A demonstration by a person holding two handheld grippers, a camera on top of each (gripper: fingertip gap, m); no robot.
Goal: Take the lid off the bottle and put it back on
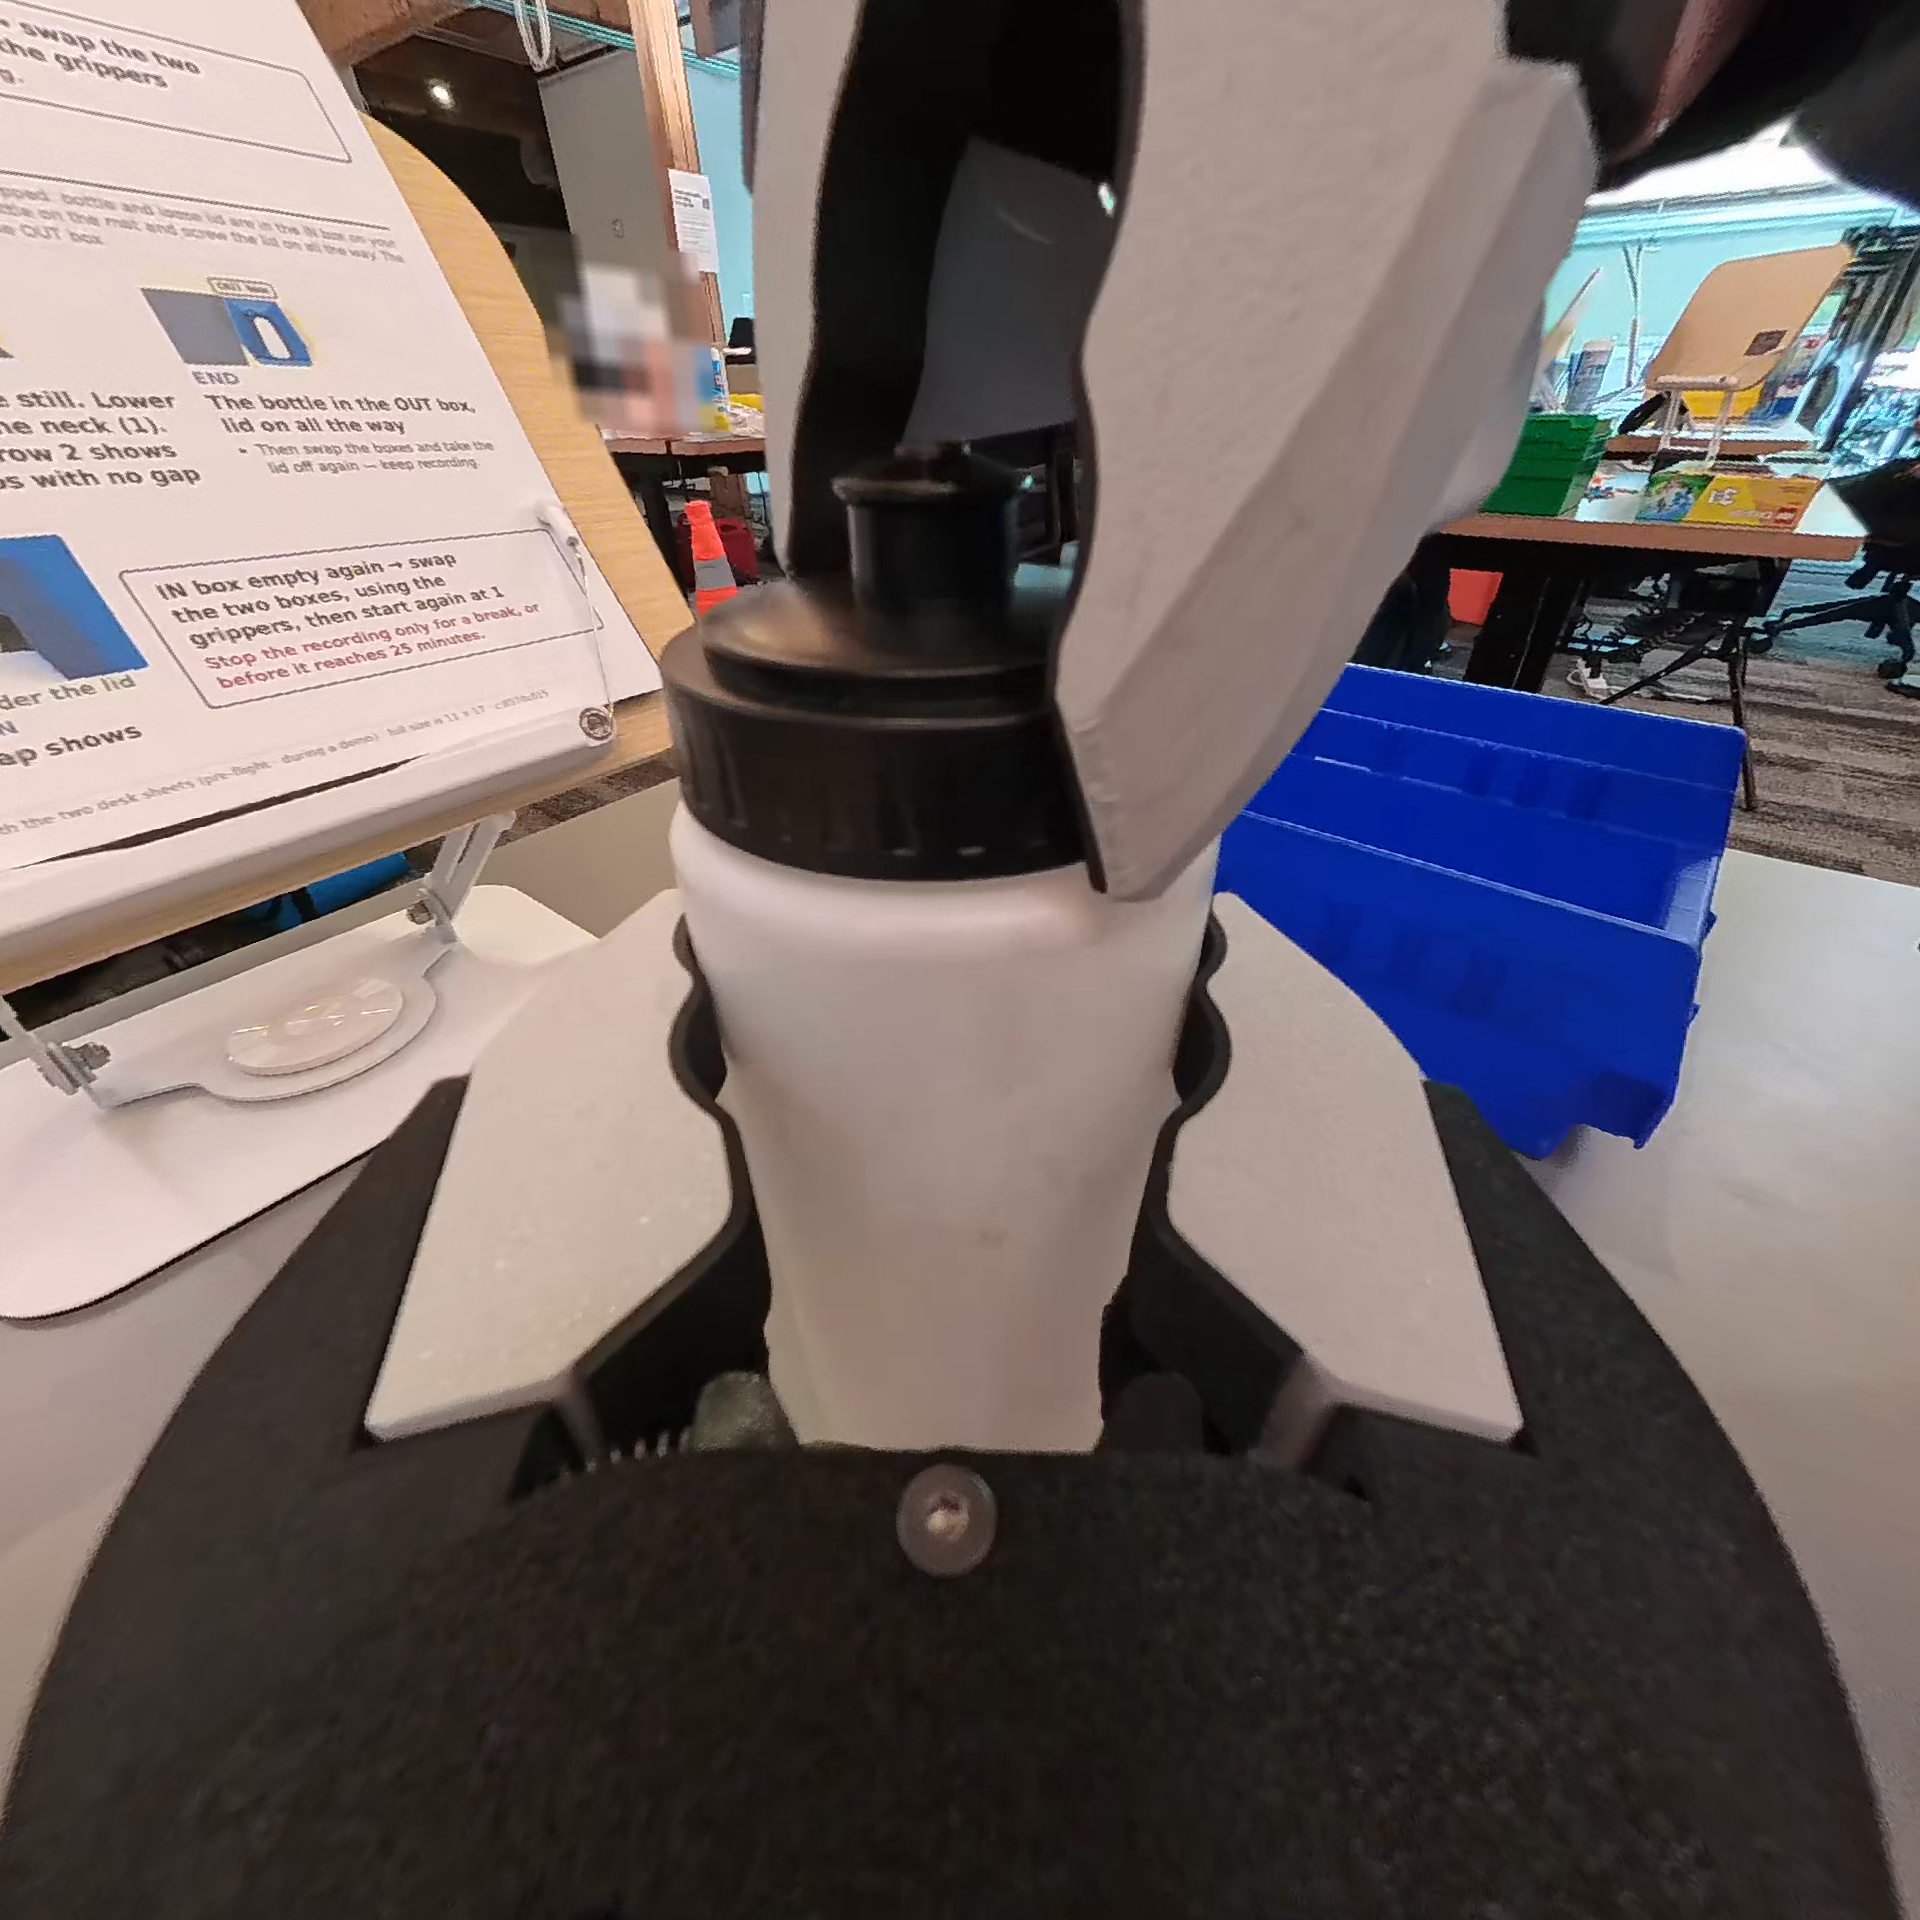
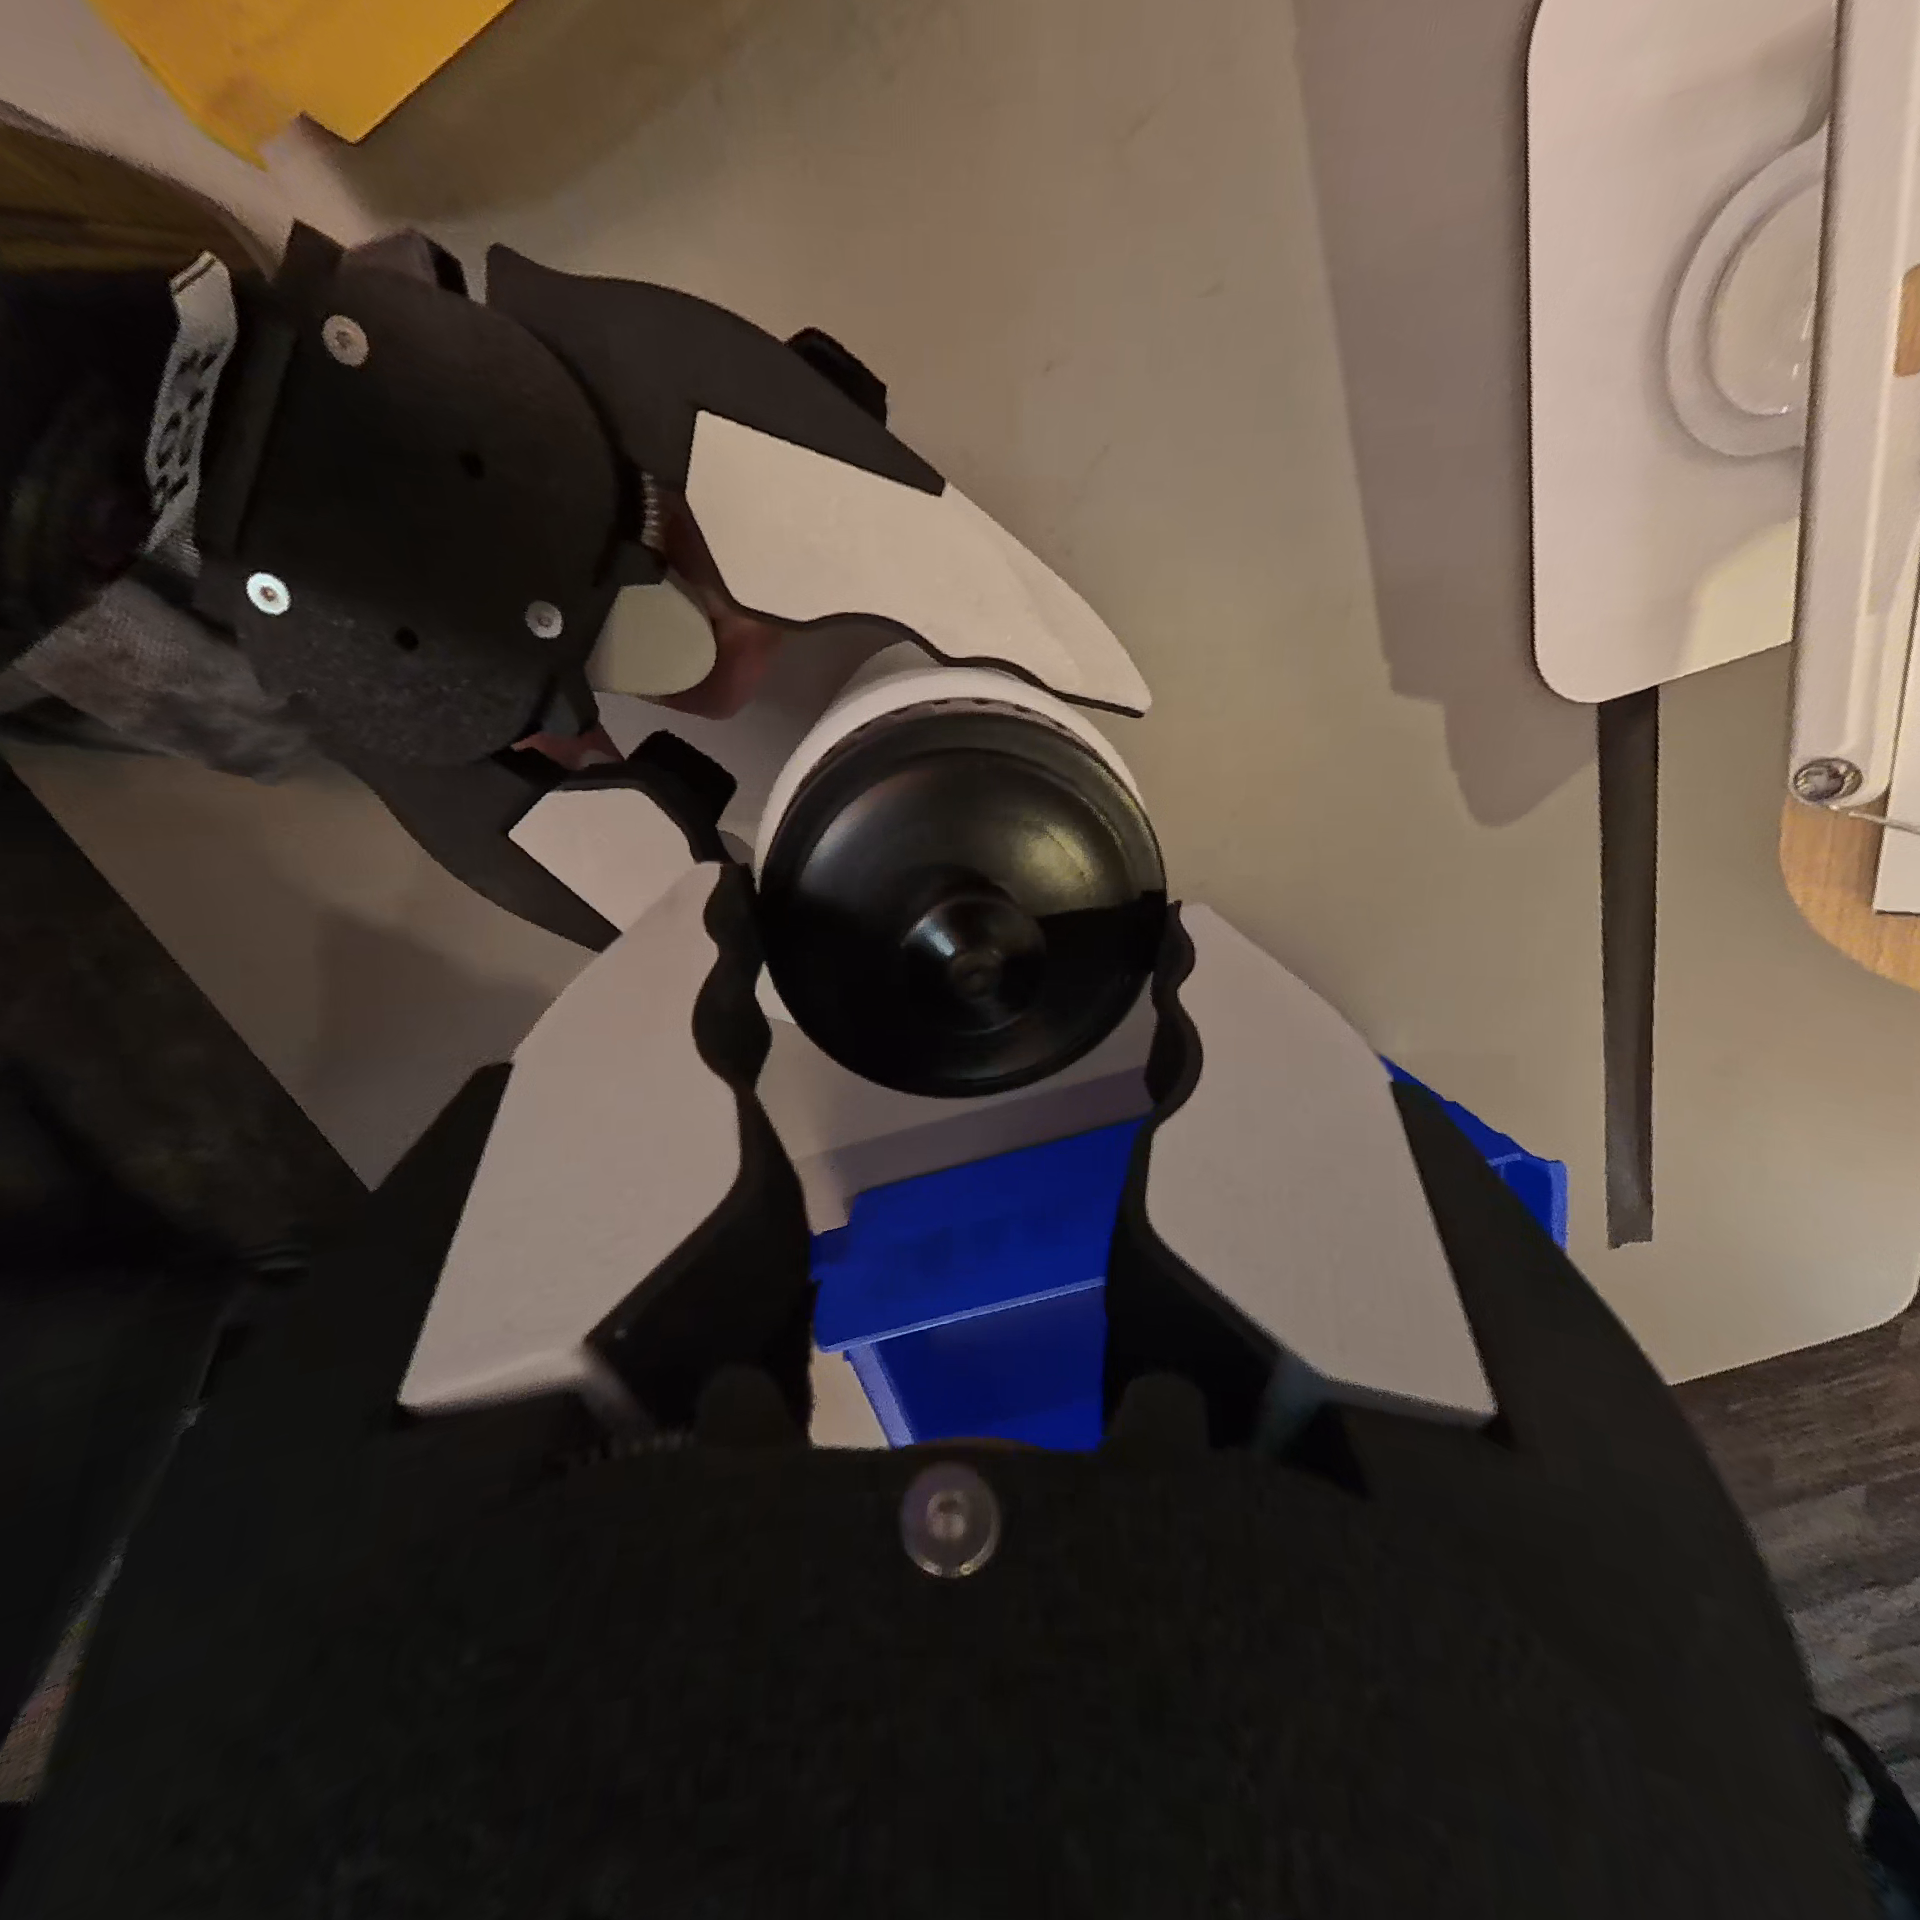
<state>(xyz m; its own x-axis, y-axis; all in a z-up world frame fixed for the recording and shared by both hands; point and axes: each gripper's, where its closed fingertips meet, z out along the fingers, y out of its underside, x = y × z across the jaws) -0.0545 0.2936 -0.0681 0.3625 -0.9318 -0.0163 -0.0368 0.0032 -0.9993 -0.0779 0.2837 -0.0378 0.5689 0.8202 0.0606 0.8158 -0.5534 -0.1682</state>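
A white bottle (image 1: 935, 1122) stands upright with its black lid (image 1: 862, 769) on its neck. My left gripper (image 1: 951, 935) is shut on the bottle's body, one finger on each side. My right gripper (image 1: 966, 717) comes down from above with its fingers around the lid. In the right wrist view, looking straight down, my right gripper (image 2: 951, 904) has both pads against the sides of the lid (image 2: 935, 831). The bottle's white shoulder (image 2: 935, 686) shows behind the lid, and the left gripper (image 2: 925, 779) holds it from the upper left.
A blue bin (image 1: 1455, 914) sits just right of the bottle and shows under my right gripper (image 2: 966, 1247). An instruction sheet on a wooden stand (image 1: 260, 468) is at the left, with its white base (image 1: 260, 1039) on the white table (image 1: 1818, 1143).
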